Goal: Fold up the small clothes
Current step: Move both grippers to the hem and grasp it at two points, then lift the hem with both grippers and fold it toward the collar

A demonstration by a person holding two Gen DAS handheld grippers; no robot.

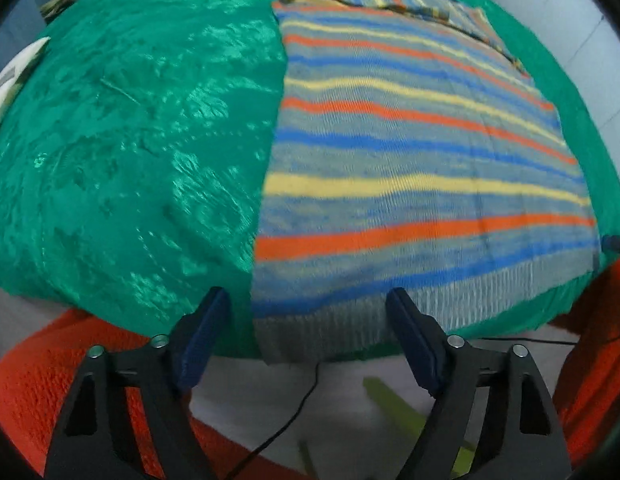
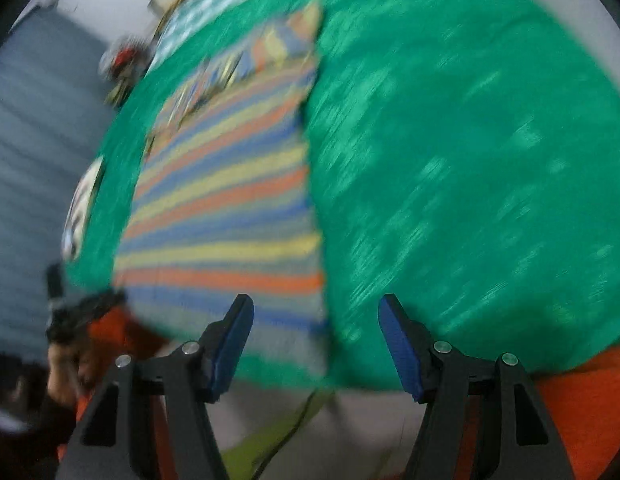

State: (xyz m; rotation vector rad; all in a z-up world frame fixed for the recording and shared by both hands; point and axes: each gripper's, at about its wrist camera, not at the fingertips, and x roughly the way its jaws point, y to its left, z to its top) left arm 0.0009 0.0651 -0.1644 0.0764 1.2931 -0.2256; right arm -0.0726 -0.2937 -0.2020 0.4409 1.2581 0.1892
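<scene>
Left wrist view: the left tongs (image 1: 308,312) are spread wide and hold nothing, poised just off the near ribbed hem of the striped sweater (image 1: 409,168). The sweater lies flat on the green cloth (image 1: 130,128) covering the table, with its sleeves folded across the far end.

Right wrist view: the right tongs (image 2: 315,320) are likewise wide apart and empty, positioned near the sweater's near right corner. The view is motion-blurred, so contact with the fabric cannot be confirmed.

Risks from this position:
- Closing on the hem may also pinch the green cloth beneath, dragging it along with the fold.
- Gripping only the top knit layer would let the lower layer lag and bunch.
- Unequal lift between the two tongs would skew the fold line.
- The folded sleeves may slip loose if the body is pulled sharply.
</scene>
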